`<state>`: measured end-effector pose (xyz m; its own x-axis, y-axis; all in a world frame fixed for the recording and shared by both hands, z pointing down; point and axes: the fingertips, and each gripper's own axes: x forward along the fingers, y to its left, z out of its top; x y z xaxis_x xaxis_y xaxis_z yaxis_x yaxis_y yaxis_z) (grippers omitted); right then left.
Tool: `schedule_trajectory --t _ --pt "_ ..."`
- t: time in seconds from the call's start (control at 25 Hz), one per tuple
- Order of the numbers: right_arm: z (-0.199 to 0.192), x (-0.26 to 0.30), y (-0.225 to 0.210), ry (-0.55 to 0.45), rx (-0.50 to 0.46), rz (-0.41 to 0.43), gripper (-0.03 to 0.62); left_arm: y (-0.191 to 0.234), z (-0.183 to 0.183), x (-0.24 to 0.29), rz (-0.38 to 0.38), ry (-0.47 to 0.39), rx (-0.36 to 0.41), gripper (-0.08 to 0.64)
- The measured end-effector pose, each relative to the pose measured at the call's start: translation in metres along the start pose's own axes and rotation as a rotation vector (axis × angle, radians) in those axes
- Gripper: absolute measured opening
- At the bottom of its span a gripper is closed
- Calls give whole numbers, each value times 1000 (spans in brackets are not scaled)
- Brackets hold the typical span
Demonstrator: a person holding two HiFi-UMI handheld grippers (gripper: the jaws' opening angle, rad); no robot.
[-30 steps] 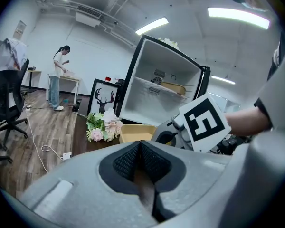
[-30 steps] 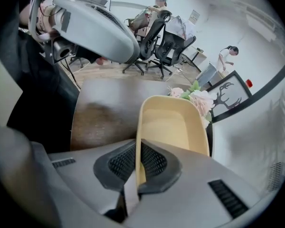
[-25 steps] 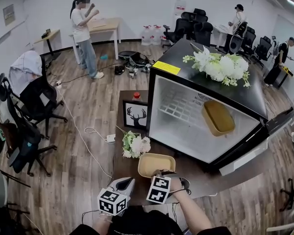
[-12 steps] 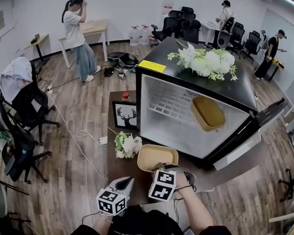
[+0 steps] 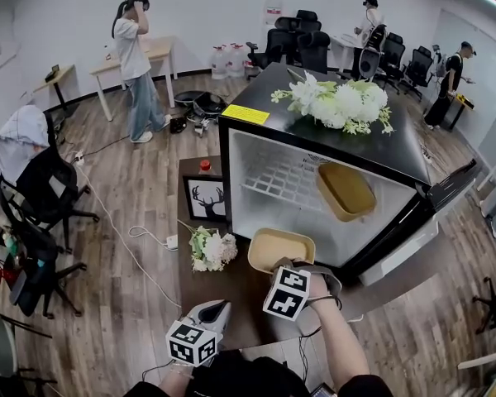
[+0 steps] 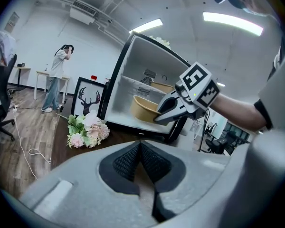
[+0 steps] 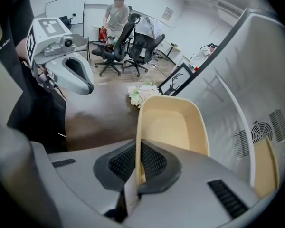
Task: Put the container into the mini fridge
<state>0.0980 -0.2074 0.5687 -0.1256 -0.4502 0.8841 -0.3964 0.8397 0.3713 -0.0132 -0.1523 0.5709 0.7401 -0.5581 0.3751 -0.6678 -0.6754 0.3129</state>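
At the desk's (image 5: 231, 292) far edge, just before the open mini fridge (image 5: 256, 151), the head view shows the right gripper (image 5: 283, 266) carrying the tan container (image 5: 281, 246). A second container (image 5: 345, 190) lies inside. The left gripper (image 5: 215, 311) sits at the near edge.

In the left gripper view, its jaws meet on nothing.

In the right gripper view, the jaws pinch the container's near rim. The carry looks under way. The next move probably calls for a level push forward onto the wire shelf (image 5: 289, 180), beside the second container.

flowers (image 5: 339, 103) on mini fridge (image 5: 269, 89) | container (image 5: 281, 249) before mini fridge
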Motion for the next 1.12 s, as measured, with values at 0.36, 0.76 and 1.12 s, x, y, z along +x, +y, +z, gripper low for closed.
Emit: schedule_trajectory --t 0.36,0.76,1.12 --pt "-19 15 -42 19 65 -25 11 -3 -1 10 -22 23 -2 8" --pt "-46 45 -80 84 130 -30 11 0 -4 24 -28 50 -12 8" --pt "-61 75 -94 114 170 3 12 14 -2 29 -6 64 -37 8"
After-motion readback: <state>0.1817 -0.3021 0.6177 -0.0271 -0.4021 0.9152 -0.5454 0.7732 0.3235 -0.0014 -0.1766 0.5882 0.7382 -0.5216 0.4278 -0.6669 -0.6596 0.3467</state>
